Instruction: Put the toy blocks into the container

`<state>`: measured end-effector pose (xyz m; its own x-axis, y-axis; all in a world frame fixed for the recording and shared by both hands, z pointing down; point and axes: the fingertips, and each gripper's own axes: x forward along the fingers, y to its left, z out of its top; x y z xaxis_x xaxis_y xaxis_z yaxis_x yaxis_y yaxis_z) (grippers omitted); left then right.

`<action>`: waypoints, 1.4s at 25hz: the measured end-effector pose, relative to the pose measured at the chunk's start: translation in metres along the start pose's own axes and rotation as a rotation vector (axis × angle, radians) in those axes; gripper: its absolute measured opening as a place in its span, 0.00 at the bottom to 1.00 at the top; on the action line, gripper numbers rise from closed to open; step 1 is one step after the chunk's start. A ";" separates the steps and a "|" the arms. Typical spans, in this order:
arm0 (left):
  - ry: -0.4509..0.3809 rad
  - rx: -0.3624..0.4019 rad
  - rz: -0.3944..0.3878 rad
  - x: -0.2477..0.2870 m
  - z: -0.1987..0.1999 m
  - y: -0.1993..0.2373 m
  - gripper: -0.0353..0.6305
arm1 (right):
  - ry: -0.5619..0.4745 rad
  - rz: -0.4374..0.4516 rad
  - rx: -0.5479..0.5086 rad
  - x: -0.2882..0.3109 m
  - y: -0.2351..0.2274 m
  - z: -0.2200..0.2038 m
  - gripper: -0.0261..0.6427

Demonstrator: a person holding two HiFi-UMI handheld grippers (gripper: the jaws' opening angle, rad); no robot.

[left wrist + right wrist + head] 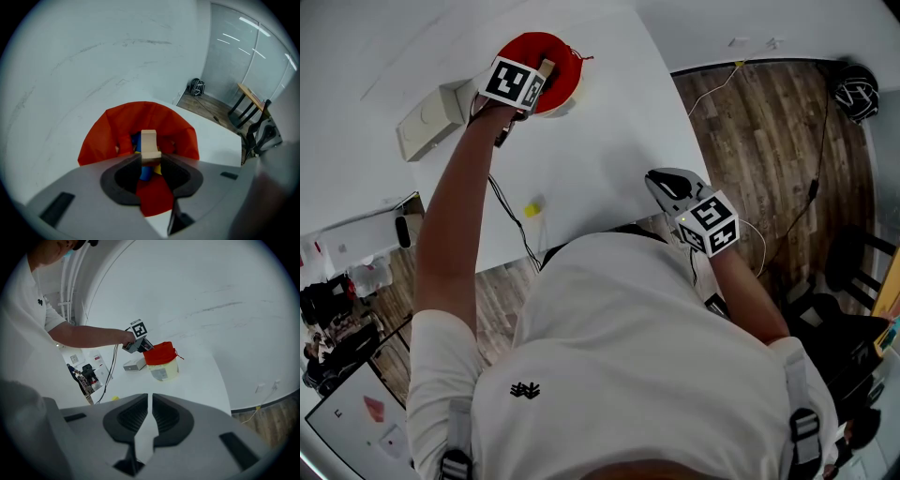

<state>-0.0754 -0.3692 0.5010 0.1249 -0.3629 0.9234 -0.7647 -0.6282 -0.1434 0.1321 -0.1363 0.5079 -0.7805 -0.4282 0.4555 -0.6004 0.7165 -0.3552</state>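
left gripper [540, 82] [150, 159], grey w/ marker cube: jaws clamped on a pale beige wooden toy block [547, 68] [149, 140]. wood block stands roughly upright between the pads, top end sticking out past the tips. gripper points steeply down, directly over the mouth of the cream round plastic tub [569, 103] [164, 371], which is lined w/ a red plastic bag [567, 56] [110, 133] [159, 353]. wood block is above the red liner, not let go.

inside the tub (left gripper view): a blue toy block [145, 172] and a bit of yellow beside it, both under the held wood block. can't tell if the wood block touches them.

tub sits at the far end of the white table [609, 150] [201, 380]. a white rectangular box [431, 117] [135, 364] lies just beside it on the left gripper's side. a black cable [502, 206] [111, 363] runs across the table toward the near edge. a small yellow toy piece [532, 209] [114, 398] lies alone on the table nr the near edge, well apart from the tub.

right gripper [661, 180] [150, 401]: jaws drawn together to a thin slit, nothing between them. it hangs by the table's near right corner, well apart from the tub, aimed across the table at it.
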 end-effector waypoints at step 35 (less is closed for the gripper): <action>-0.487 -0.179 -0.002 -0.132 -0.099 -0.015 0.08 | 0.048 0.019 -0.133 0.024 0.094 0.011 0.08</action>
<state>-0.1428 -0.2439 0.4163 0.3732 -0.6671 0.6448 -0.8553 -0.5166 -0.0395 0.0551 -0.0859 0.4763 -0.7806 -0.3890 0.4892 -0.5545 0.7922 -0.2548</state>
